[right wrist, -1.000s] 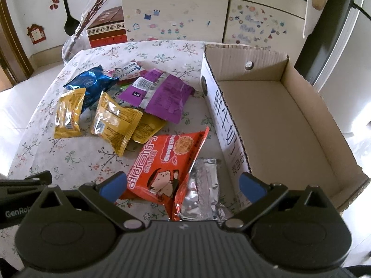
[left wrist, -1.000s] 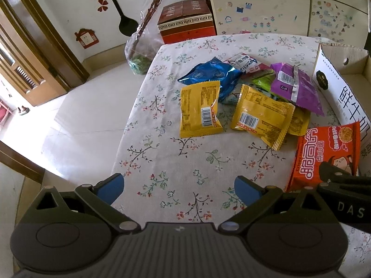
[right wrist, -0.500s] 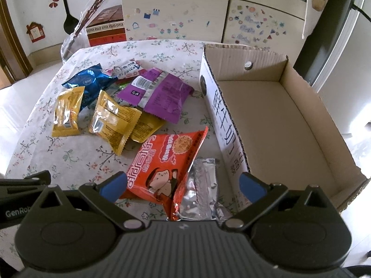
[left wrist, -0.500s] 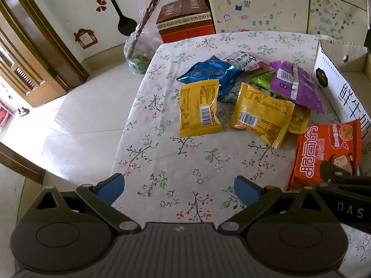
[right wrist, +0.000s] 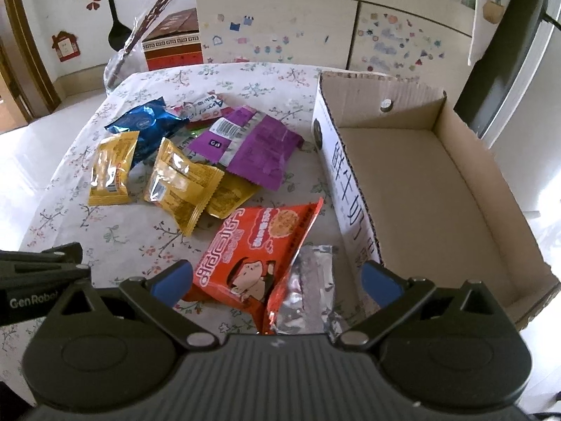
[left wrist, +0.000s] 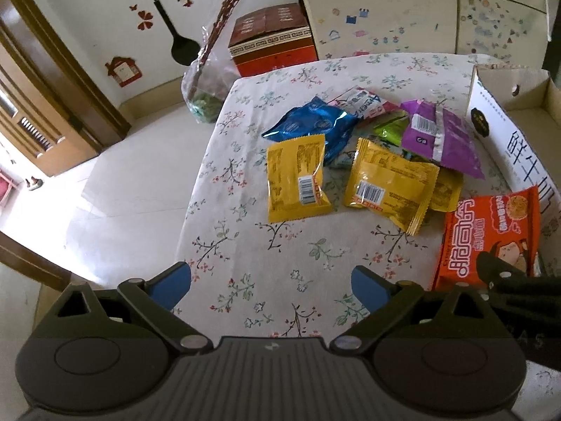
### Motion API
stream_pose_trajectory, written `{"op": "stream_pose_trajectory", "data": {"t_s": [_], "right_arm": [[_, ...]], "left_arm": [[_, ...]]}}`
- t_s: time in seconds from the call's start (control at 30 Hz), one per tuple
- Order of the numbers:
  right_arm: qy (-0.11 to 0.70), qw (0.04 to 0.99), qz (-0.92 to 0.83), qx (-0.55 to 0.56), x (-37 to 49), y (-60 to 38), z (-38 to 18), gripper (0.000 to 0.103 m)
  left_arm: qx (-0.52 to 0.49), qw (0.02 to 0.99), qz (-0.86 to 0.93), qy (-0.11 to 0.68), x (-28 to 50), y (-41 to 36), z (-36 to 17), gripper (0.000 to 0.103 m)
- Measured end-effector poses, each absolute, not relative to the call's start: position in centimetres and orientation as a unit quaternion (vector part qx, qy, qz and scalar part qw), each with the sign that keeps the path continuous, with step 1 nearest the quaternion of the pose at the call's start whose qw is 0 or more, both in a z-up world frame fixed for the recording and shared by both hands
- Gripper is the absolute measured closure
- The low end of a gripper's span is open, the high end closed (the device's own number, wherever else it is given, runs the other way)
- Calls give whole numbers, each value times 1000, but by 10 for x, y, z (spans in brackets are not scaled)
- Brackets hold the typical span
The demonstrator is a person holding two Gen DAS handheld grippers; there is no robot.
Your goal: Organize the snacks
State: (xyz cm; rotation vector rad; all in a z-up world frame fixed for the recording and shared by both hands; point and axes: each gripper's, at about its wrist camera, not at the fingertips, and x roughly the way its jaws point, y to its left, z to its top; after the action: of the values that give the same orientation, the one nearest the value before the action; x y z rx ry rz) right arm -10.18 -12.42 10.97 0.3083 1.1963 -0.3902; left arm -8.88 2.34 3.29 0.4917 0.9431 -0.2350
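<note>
Left gripper (left wrist: 271,282): matte black ribbed body, two round black discs at the sides, angled black link arms with silver pivot screws, blue fingertips (left wrist: 173,280). Right gripper (right wrist: 277,280): same black build, silver screws, blue fingertips (right wrist: 380,280). White "GenRobot" lettering shows on the neighbouring black unit's side.

Daylight floods both fisheye views, blowing out the floor (left wrist: 115,189) at left; edges curve strongly, and wrappers show glare.
</note>
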Motion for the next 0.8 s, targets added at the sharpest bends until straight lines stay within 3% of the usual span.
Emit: {"op": "stream_pose_trajectory", "data": {"t_s": [0.33,0.63,0.8], "right_arm": [[515,824,-125,201,-118,-155,136,1],[457,853,-77,240,-141,-176,149,1],[461,863,-51,201,-139,-154,144,6]], "left_arm": [[190,882,-106,417,-49,46,73,3],[94,889,-94,439,-8,58,84,3],[72,888,-106,443,1,50,84,2]]}}
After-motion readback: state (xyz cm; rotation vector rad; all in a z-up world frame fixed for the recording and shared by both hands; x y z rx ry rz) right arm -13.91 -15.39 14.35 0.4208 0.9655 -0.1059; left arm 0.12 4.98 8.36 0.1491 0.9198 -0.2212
